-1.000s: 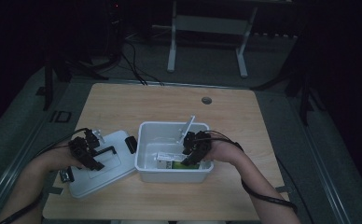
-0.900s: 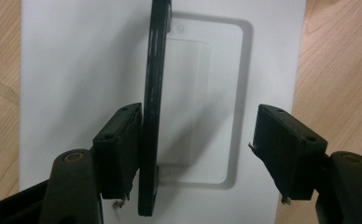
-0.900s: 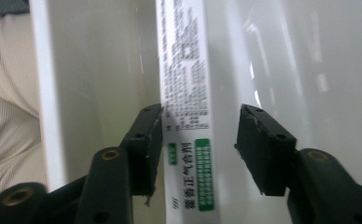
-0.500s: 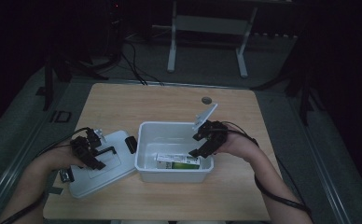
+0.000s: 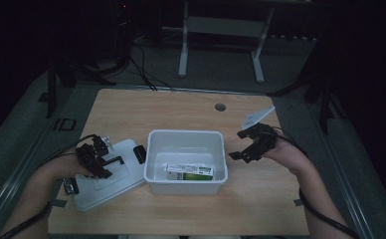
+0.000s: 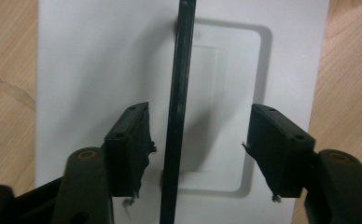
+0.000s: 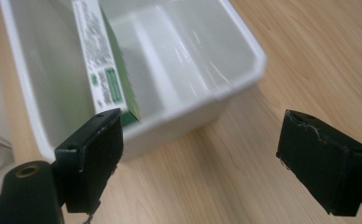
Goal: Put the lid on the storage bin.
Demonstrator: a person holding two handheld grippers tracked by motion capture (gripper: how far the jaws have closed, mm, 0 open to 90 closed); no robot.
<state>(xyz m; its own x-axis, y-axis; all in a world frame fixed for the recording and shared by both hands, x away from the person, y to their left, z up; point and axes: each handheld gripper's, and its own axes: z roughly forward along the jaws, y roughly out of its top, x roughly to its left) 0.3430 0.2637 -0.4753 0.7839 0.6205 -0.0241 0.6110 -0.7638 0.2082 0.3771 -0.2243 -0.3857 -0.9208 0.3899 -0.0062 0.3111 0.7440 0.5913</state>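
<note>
A white lid (image 5: 101,177) lies flat on the wooden table (image 5: 260,199), just left of an open white bin (image 5: 186,162) and touching or nearly touching its left wall. A thin black handle (image 6: 179,107) stands up from a shallow recess in the lid's middle. In the left gripper view the handle runs straight up the picture, between the two black jaws, so its long axis lies along the gripper's line of sight and across the jaws' closing direction.

The left gripper (image 5: 94,157) hangs over the lid with its jaws moderately apart, one on each side of the handle, the left jaw closer to it; neither touches. This hand is by far the nearer to the lid, and closing on the handle looks like the likely next move.

The right gripper (image 5: 248,142) hovers beside the bin's right wall, above bare table, jaws wide and holding nothing.

Inside the bin, a green and white box (image 5: 190,172) lies along the near wall, its long side left to right in the high view. The right gripper view shows the box's printed label (image 7: 97,65) close up, though it is too blurred to read. The high view alone gives the whole layout, including a round hole (image 5: 220,106) in the table's far edge.
</note>
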